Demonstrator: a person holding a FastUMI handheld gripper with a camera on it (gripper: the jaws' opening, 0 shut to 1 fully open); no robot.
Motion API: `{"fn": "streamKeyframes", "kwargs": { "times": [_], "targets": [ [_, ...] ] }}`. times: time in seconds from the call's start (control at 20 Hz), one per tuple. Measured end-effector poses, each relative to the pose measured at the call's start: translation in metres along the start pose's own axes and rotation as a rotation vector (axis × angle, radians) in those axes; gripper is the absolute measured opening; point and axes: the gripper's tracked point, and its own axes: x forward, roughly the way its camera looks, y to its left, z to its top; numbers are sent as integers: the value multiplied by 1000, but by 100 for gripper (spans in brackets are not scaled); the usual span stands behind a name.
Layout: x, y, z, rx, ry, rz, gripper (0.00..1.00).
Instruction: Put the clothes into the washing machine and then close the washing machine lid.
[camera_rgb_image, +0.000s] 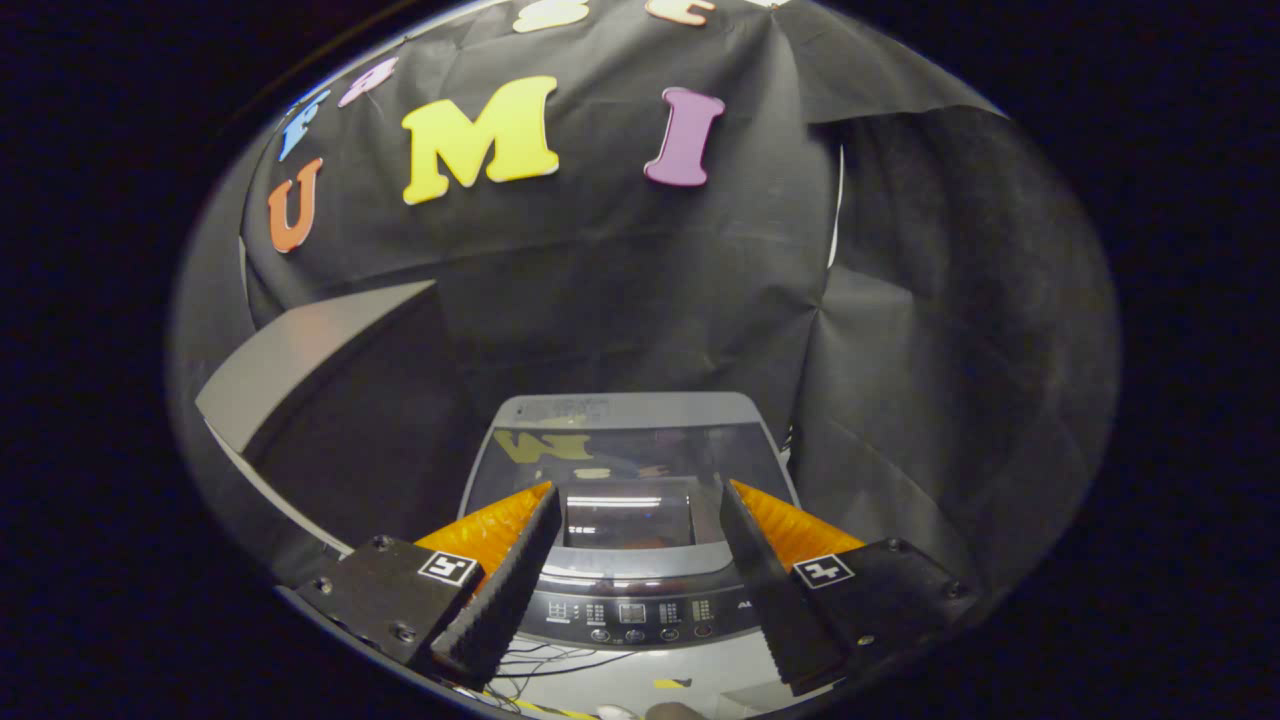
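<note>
**Gripper open above a shut washer**

While the gripper (637, 500) hangs with its fingers spread wide and nothing between them, the washer (630, 560) sits just ahead and below, seen through the gap. Its lid (628, 455) lies flat and closed (the glass panel mirrors the booth wall), and the control panel (632, 612) curves along the near edge, between the fingertips. Thin cables (540, 662) trail on the pale floor near the left finger. A grey slanted board (300, 355) leans far off to the left. I cannot tell where the clothes are.
</note>
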Motion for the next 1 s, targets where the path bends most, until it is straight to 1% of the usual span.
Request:
{"fn": "streamKeyframes", "kwargs": {
  "times": [0.3,0.65,0.8,1.0],
  "targets": [
    [-126,8,2,6,-161,-8,100],
    [-270,27,-19,-2,-314,-8,100],
    [-318,32,-31,4,-340,-3,100],
    [-366,29,-49,9,-364,-6,100]
  ]
}}
